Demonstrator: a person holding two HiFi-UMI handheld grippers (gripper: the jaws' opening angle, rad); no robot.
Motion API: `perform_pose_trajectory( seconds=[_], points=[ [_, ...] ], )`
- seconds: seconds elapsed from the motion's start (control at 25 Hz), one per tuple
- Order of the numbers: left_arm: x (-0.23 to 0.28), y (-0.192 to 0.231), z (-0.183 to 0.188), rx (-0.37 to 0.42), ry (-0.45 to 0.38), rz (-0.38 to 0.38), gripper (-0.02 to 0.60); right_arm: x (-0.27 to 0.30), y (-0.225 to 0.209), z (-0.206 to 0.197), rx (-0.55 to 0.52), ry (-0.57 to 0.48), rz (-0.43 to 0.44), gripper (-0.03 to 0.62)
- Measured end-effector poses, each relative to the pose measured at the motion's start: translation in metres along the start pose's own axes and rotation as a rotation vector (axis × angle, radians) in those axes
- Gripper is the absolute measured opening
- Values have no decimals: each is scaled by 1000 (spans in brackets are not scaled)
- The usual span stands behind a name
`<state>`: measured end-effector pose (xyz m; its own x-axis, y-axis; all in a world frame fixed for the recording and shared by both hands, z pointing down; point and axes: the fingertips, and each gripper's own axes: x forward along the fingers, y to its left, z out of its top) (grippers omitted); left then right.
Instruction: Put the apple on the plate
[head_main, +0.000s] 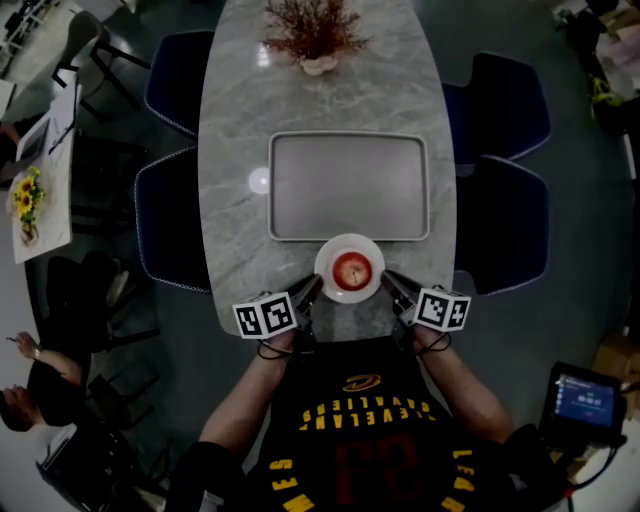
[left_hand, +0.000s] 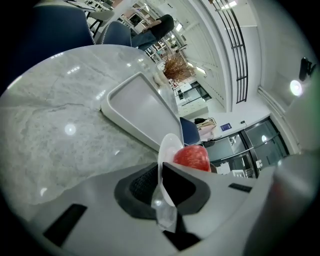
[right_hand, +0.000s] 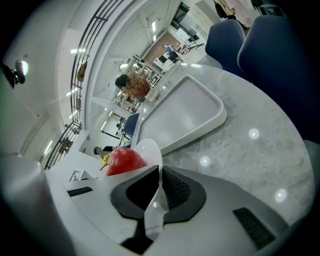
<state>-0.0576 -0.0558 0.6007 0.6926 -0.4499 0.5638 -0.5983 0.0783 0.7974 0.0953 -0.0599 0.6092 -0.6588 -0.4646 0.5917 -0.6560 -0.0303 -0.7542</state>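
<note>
A red apple (head_main: 351, 270) lies on a small white plate (head_main: 349, 247) near the front edge of the marble table (head_main: 235, 150), just before a grey tray (head_main: 348, 186). My left gripper (head_main: 310, 290) is shut on the plate's left rim and my right gripper (head_main: 389, 283) on its right rim. In the left gripper view the plate (left_hand: 167, 150) runs edge-on between the jaws of the gripper (left_hand: 161, 176), with the apple (left_hand: 192, 157) beyond. The right gripper view shows the same: gripper (right_hand: 159, 176), plate (right_hand: 149, 150), apple (right_hand: 123, 161). Whether the plate rests on the table I cannot tell.
The grey tray (left_hand: 140, 107) (right_hand: 189, 114) has nothing on it. A dried plant in a pot (head_main: 313, 38) stands at the table's far end. Dark blue chairs (head_main: 510, 215) flank the table on both sides. A side table with yellow flowers (head_main: 27, 200) is at far left.
</note>
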Motion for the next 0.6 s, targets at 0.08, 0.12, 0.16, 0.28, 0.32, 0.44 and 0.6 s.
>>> perform_pose_trajectory(
  seconds=[0.08, 0.12, 0.16, 0.28, 0.32, 0.44, 0.6],
  points=[
    [-2, -8, 10, 11, -4, -13, 31, -2, 8, 10, 2, -16, 11, 31],
    [-1, -11, 15, 17, -6, -19, 31, -1, 10, 15, 4, -23, 17, 31],
    [1, -13, 20, 21, -10, -26, 31, 0, 11, 20, 5, -30, 23, 31],
    [6, -19, 33, 28, -23, -48, 31, 2, 13, 35, 10, -50, 41, 31],
    [5, -22, 37, 29, -26, -55, 31, 2, 16, 39, 10, -56, 45, 31],
    [3, -29, 48, 30, -30, -74, 31, 1, 26, 49, 6, -69, 53, 29],
    [7, -34, 62, 35, -36, -96, 29, 3, 30, 62, 2, -82, 66, 29]
  ],
)
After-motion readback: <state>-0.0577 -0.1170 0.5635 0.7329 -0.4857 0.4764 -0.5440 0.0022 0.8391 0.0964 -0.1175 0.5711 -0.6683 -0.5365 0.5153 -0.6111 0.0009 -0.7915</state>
